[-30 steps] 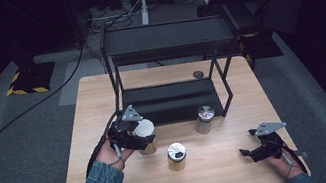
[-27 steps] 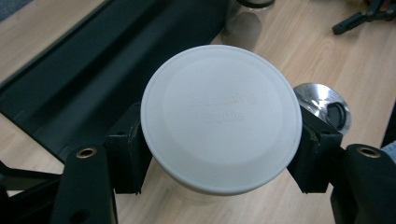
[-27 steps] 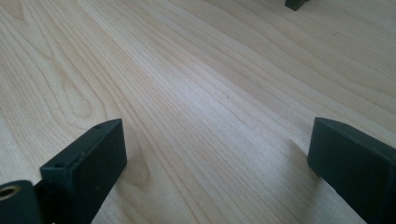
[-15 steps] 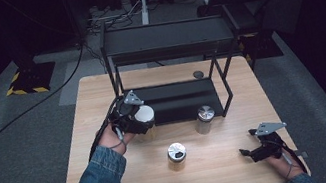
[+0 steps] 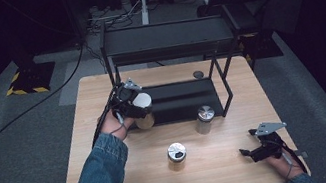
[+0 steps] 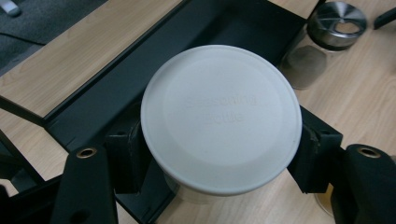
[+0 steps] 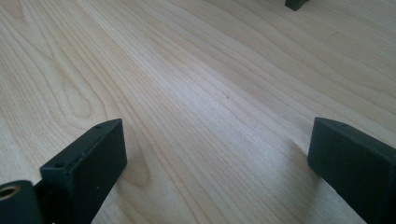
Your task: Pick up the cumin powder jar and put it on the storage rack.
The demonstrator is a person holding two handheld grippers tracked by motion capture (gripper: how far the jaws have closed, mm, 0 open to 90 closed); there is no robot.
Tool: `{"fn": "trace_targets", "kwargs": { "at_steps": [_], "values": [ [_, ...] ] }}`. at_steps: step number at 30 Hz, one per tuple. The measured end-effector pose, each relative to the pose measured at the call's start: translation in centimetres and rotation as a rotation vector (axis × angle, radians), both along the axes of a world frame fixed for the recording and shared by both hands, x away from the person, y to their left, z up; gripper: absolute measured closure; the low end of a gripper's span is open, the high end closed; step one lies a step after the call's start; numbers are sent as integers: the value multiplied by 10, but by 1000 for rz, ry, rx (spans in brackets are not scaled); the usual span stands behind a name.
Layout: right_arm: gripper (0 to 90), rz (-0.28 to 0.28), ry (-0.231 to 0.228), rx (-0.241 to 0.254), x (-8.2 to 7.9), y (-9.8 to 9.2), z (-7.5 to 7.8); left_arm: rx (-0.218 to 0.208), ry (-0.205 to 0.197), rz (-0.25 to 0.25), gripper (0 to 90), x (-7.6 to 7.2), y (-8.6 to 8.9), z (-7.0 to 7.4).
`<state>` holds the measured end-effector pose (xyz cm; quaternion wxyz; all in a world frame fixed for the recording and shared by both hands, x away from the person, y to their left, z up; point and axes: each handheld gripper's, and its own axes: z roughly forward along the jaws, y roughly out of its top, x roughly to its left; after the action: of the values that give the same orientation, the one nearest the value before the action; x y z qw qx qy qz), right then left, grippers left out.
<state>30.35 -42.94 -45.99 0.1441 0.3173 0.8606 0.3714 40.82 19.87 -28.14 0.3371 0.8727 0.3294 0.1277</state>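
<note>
My left tongs [image 5: 137,107] grip a white-lidded jar [image 6: 221,116] at the black rack's [image 5: 180,99] lower shelf edge. Right tongs [image 5: 249,153] sit wide apart w/ nothing between, low over the bare surface [image 7: 196,93].

White-lidded jar [image 6: 220,119], black rack [image 5: 178,100], pale wood-grain table [image 5: 224,162]

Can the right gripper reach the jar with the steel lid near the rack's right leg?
Probably yes: the right gripper has open, empty jaws, and bare table lies between it and the jar.
</note>
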Motion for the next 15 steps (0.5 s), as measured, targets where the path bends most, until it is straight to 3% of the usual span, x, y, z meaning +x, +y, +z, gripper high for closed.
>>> {"fn": "trace_targets", "kwargs": {
  "at_steps": [3, 15],
  "values": [
    [44, 0, 0, -1, 0, 0, 0, 20, 0, 7, 332, 8, -3, -2],
    [44, 0, 0, 0, 0, 0, 0, 19, 20, 51, 332, 34, -12, -16]
  ]
}}
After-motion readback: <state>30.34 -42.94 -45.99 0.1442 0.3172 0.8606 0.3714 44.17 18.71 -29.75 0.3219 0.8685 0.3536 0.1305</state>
